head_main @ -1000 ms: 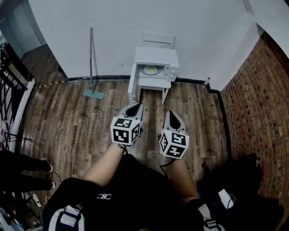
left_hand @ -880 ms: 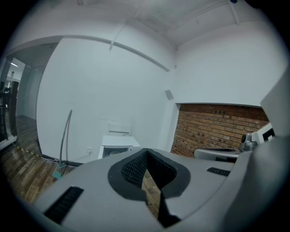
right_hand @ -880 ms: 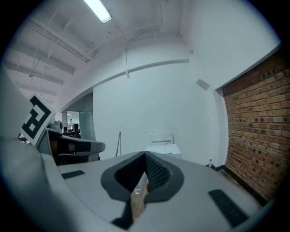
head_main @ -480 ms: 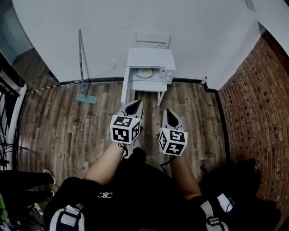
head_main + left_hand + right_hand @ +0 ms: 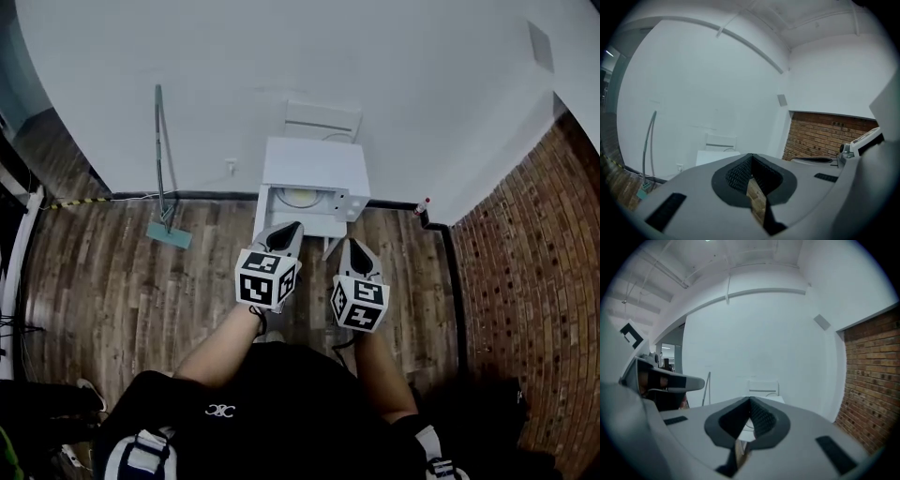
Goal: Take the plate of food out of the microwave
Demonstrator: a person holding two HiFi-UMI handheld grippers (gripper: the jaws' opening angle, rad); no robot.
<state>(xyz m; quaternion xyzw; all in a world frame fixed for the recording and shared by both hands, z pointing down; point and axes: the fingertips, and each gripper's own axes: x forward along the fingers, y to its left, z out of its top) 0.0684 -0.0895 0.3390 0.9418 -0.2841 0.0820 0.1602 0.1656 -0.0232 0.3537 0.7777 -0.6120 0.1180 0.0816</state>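
Wood-plank floor (image 5: 141, 291) below a white wall, open white microwave (image 5: 314, 173) on a stand at the floor's far edge, seemingly the plate (image 5: 302, 198) inside, left gripper (image 5: 291, 228) and right gripper (image 5: 356, 246) clenched, empty, near its front

The floor (image 5: 122, 281) is wood plank, grainy and dull, streaked brown and grey. The side wall (image 5: 525, 309) is rough red brick, and the back wall (image 5: 328, 56) is smooth matt white paint. The microwave (image 5: 314, 167) has a smooth white casing, probably painted metal. The left gripper (image 5: 289, 228) and right gripper (image 5: 354, 246) wear matt grey plastic shells. Their fingers (image 5: 736, 175) are faced with dark ribbed, rubbery-looking lining.
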